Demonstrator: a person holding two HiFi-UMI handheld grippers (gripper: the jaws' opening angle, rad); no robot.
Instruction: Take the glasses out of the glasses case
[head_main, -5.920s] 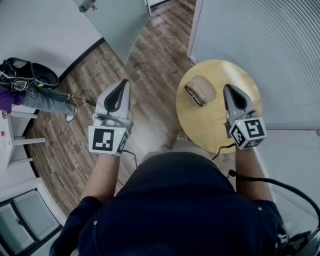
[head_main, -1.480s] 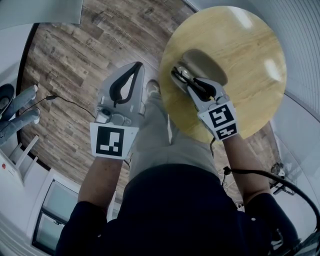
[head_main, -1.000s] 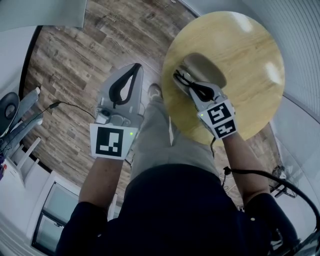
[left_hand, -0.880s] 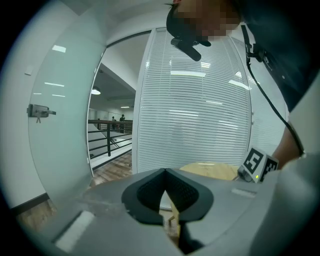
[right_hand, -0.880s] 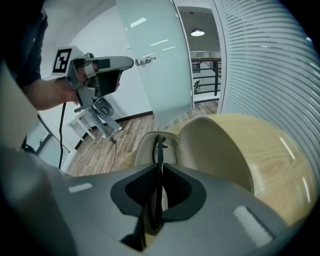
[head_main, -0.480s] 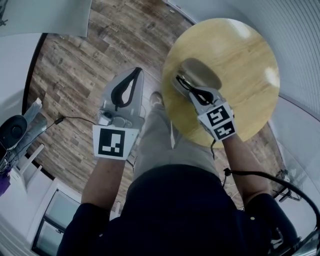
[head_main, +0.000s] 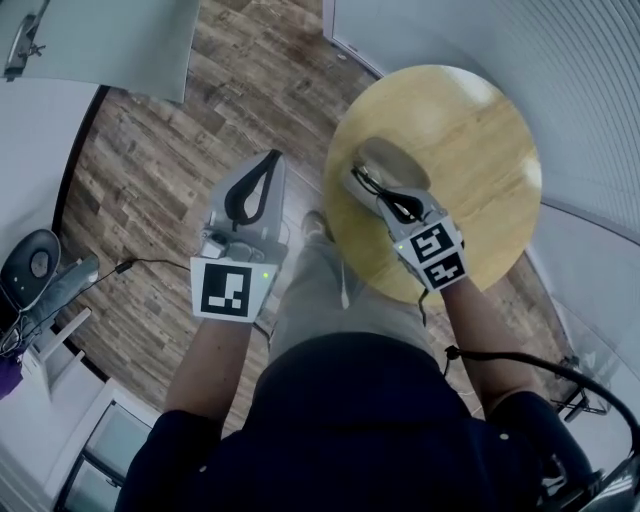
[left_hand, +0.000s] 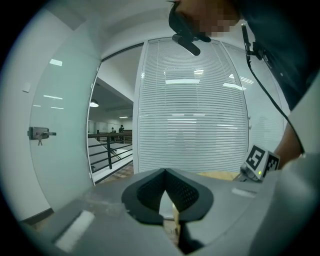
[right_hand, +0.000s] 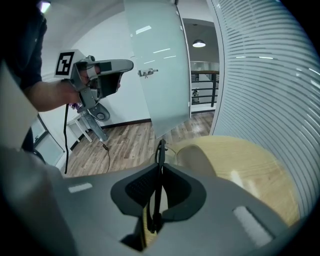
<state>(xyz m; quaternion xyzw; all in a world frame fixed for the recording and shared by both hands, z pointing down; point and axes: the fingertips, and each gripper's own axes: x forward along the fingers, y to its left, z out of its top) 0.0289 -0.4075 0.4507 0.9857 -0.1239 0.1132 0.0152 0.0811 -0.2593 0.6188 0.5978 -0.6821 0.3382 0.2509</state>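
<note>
1. Right gripper (right_hand: 159, 169): its jaws are pinching a thin dark part of the glasses (right_hand: 160, 149), possibly a temple.
2. The glasses are sitting against the beige glasses case (head_main: 392, 160) near the left edge of the round table (head_main: 478, 130).
3. Left gripper (left_hand: 164, 173): its jaws are pressing together, holding nothing, and it is hanging over the wooden floor (head_main: 150, 170).

The right tool (head_main: 385, 198) covers most of the glasses (head_main: 370, 185); only a thin dark frame piece shows at its 11 o'clock. The glasses case (head_main: 392, 158) lies partly hidden beneath them. The rim of the surface (head_main: 485, 150) at 6 o'clock is hidden behind the forearm (head_main: 468, 322).
</note>
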